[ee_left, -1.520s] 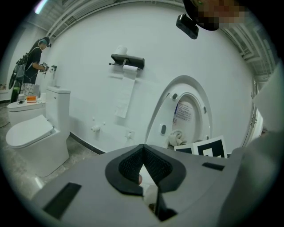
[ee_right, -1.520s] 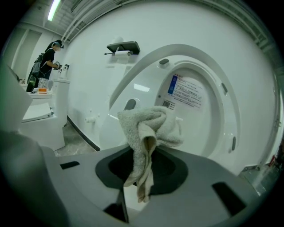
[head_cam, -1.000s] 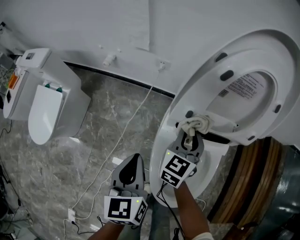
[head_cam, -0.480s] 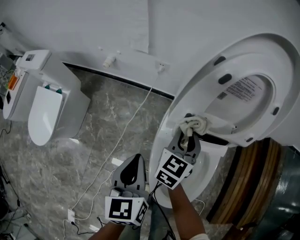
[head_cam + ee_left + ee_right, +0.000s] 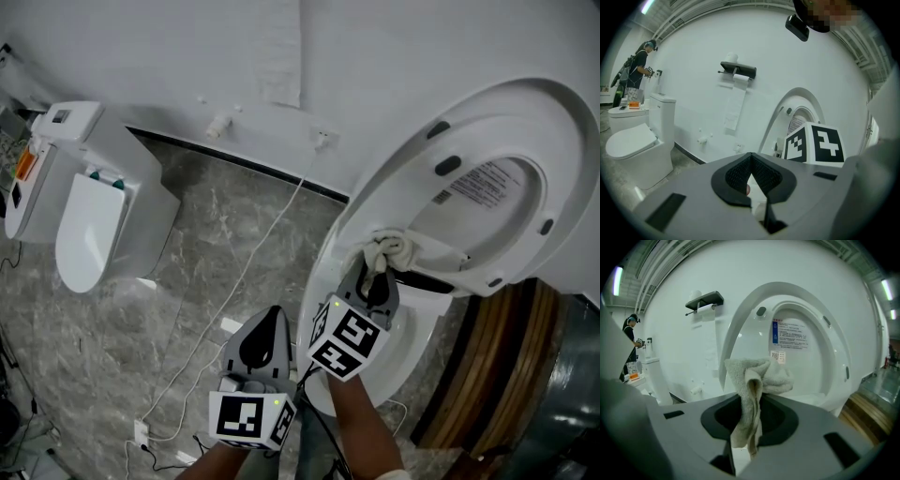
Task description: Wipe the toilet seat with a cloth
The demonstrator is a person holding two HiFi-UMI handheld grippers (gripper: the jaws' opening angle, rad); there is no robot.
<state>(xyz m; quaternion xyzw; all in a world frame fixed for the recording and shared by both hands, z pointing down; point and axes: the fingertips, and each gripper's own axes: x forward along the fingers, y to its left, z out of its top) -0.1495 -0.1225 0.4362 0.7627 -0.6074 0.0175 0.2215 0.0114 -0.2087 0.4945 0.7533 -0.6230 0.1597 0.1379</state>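
The white toilet seat (image 5: 403, 169) stands raised on its bowl (image 5: 412, 347) at the right of the head view, its underside with dark bumpers and a label facing me; it fills the right gripper view as the raised seat (image 5: 740, 329). My right gripper (image 5: 377, 274) is shut on a bunched off-white cloth (image 5: 389, 251), which presses against the seat's lower inner rim. In its own view the cloth (image 5: 752, 380) sticks up from between the closed jaws. My left gripper (image 5: 263, 349) hangs lower left of the bowl, shut and empty, as the left gripper (image 5: 751, 177) view confirms.
A second white toilet (image 5: 89, 202) with its lid down stands at the far left on the grey marble floor. A white cable (image 5: 239, 277) runs across the floor from a wall outlet. A toilet-roll holder (image 5: 737, 70) hangs on the white wall. A wooden step (image 5: 506, 375) lies at right.
The right gripper with the cloth has rolled slightly and shifted a little left along the seat's lower rim. The left gripper has stayed put.
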